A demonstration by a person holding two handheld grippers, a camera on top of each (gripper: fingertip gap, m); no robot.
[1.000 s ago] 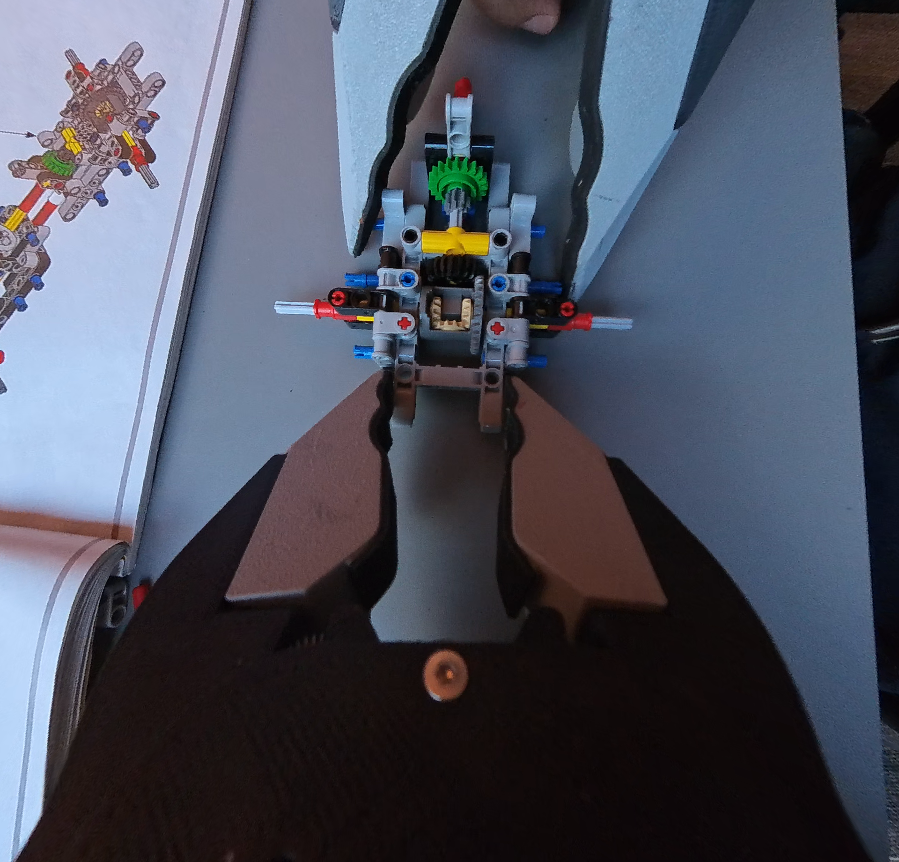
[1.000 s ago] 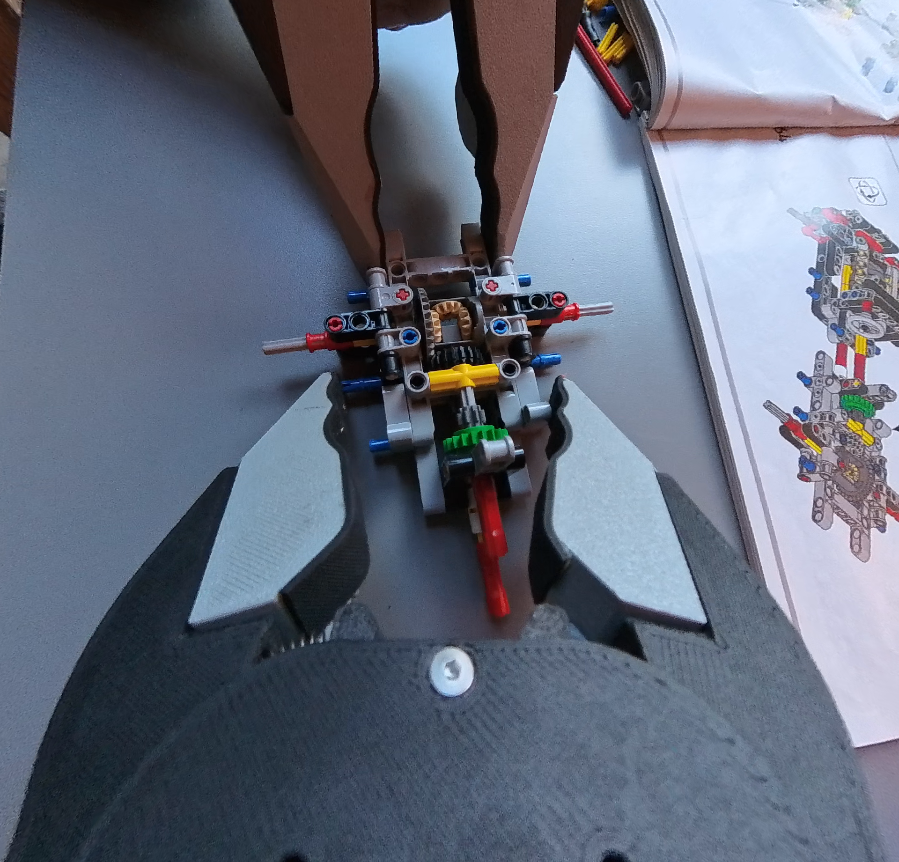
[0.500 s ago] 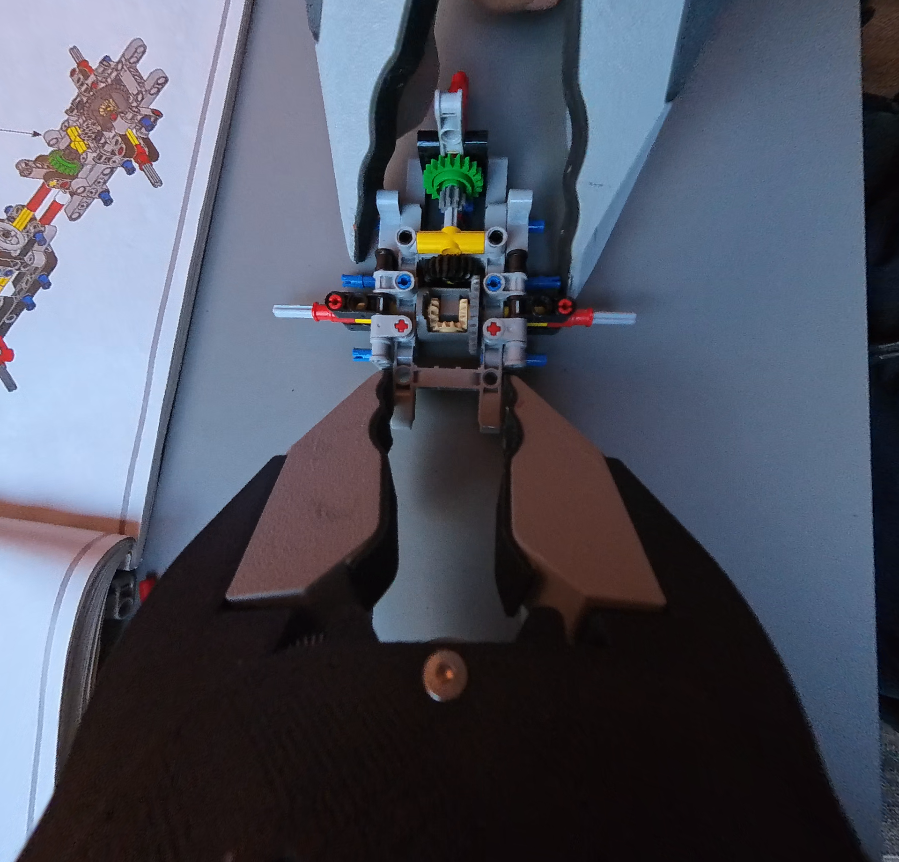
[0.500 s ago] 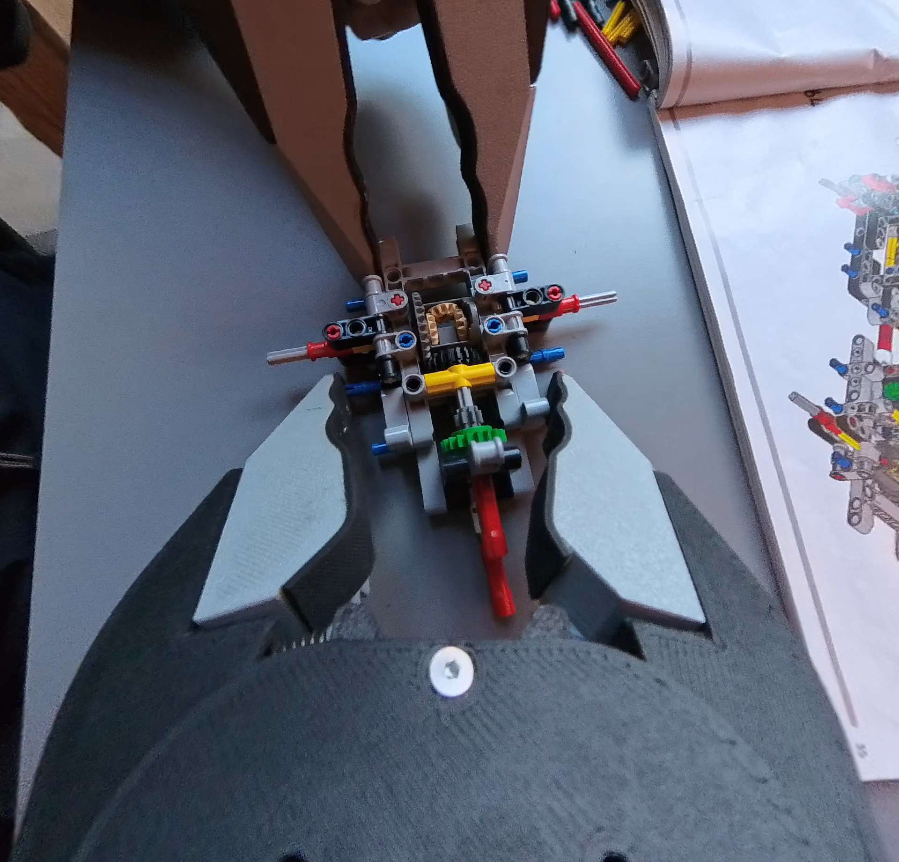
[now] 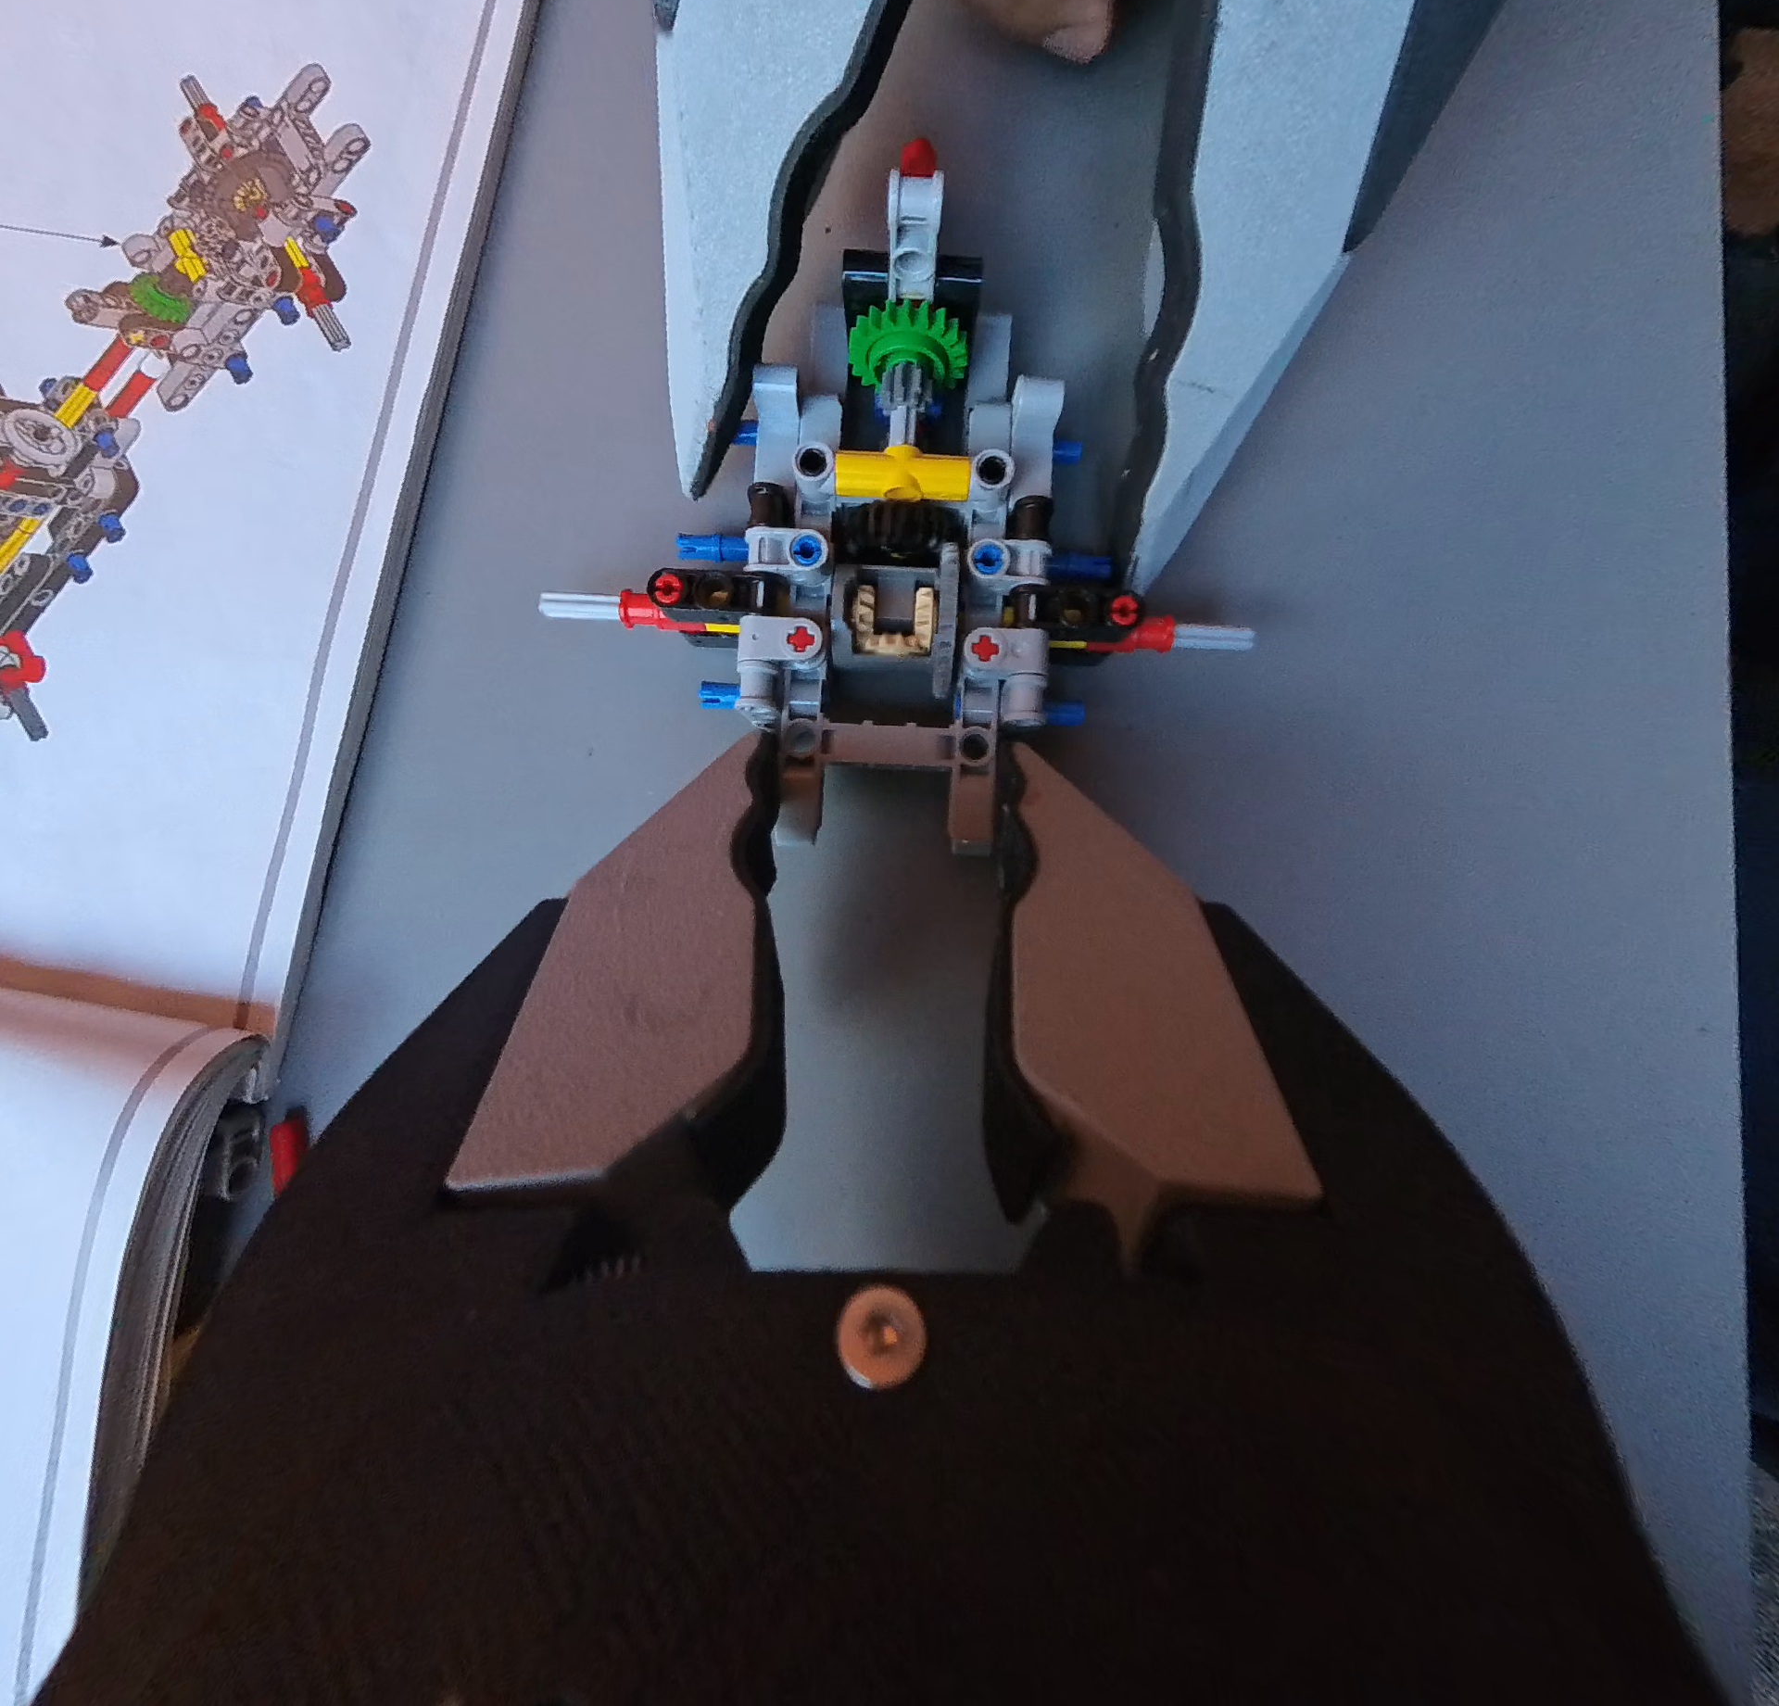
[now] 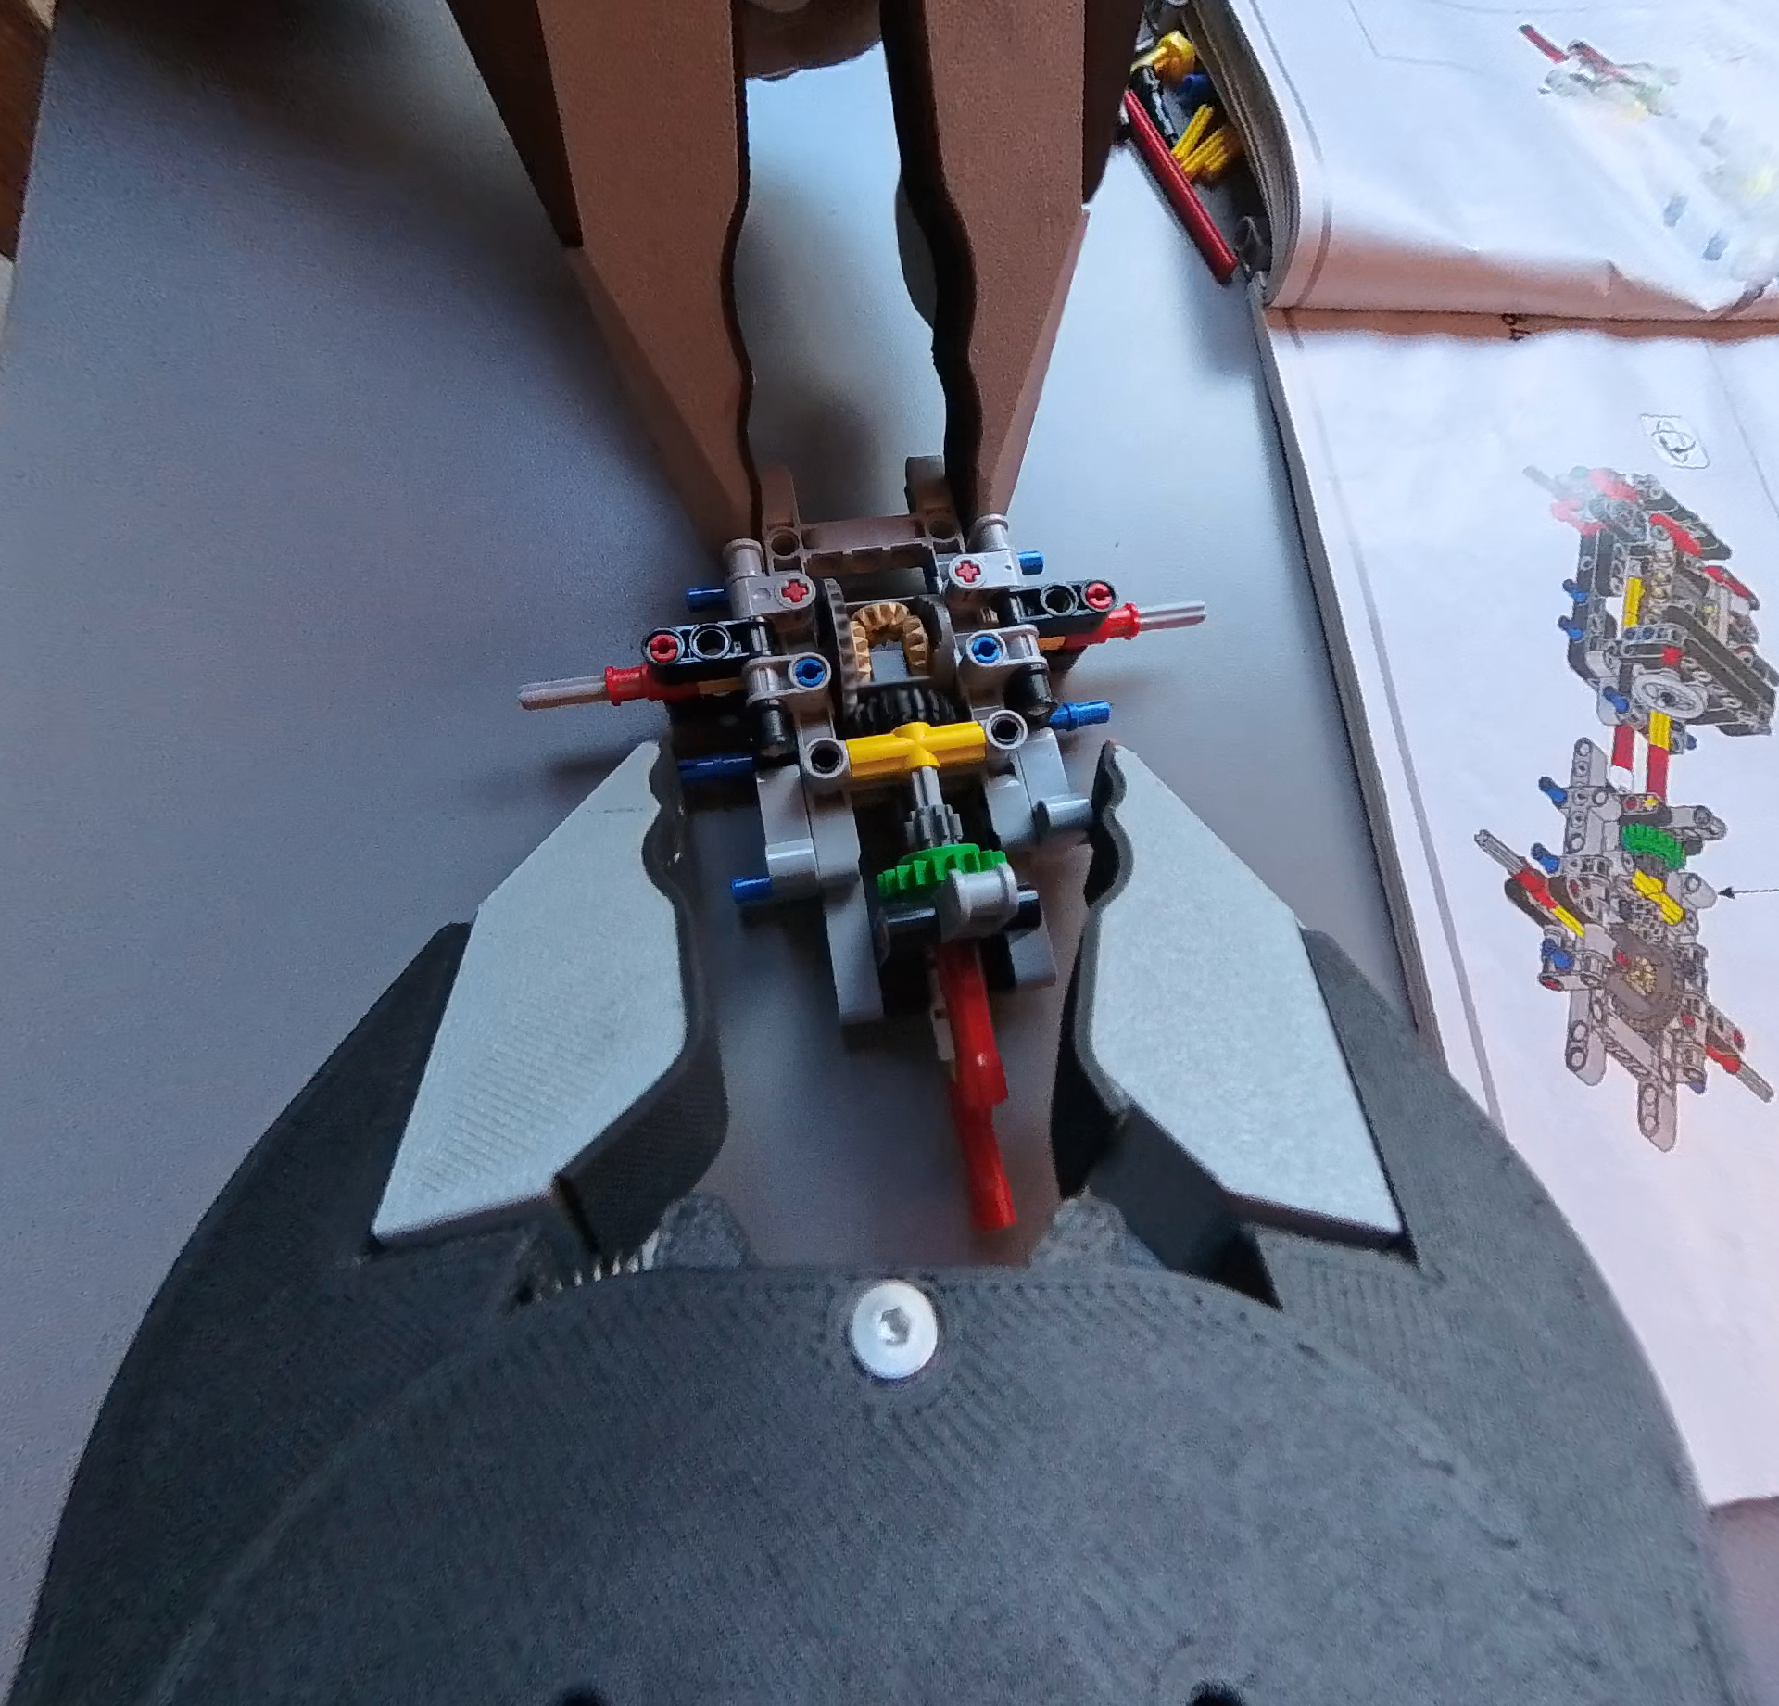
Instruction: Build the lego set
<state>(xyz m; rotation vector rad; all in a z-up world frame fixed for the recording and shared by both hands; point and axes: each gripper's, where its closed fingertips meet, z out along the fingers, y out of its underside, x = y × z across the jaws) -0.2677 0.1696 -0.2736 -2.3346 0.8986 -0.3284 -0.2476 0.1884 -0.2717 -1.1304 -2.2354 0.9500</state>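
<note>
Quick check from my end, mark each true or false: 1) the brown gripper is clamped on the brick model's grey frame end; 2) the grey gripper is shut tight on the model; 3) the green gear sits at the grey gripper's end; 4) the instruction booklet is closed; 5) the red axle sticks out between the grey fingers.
1) True. The left gripper, brown, has its pads against the two prongs of the grey frame on the brick model.
2) False. The right gripper, grey, is open; gaps show beside the model.
3) True. The green gear is at that end.
4) False. The instruction booklet lies open, showing build diagrams.
5) True. The red axle points back between them.
</note>
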